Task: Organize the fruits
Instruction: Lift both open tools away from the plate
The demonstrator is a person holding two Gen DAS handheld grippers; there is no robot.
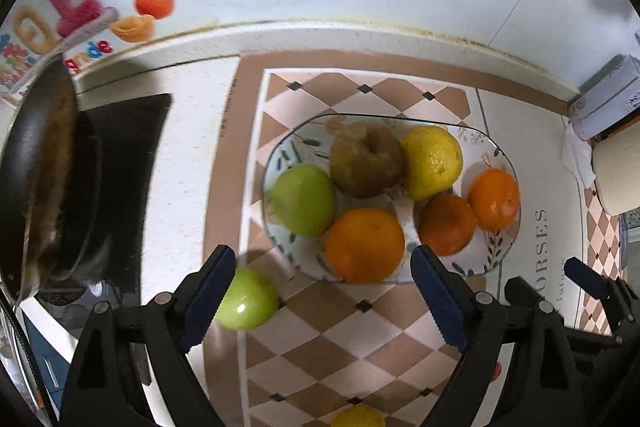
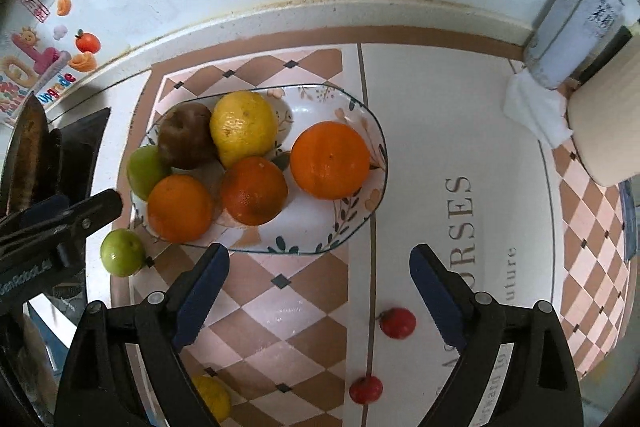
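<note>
An oval patterned plate [image 1: 496, 251] [image 2: 352, 227] on the checkered mat holds a green apple [image 1: 304, 201], a brown apple [image 1: 366, 165], a lemon [image 1: 432, 163] and three oranges [image 1: 364, 245]. A loose green apple [image 1: 248, 299] [image 2: 122, 252] lies on the mat left of the plate, beside my left gripper's left finger. My left gripper [image 1: 322, 287] is open and empty just before the plate. My right gripper [image 2: 320, 287] is open and empty, above the mat in front of the plate. Two small red fruits [image 2: 397, 323] [image 2: 366, 389] and a yellow fruit [image 2: 214, 401] lie near the front.
A dark frying pan [image 1: 40, 179] sits on a black stove [image 1: 124, 163] at the left. A pale container [image 2: 572, 27], crumpled tissue [image 2: 536, 115] and a cream cylinder [image 2: 608, 131] stand at the right. A tiled wall runs behind the counter.
</note>
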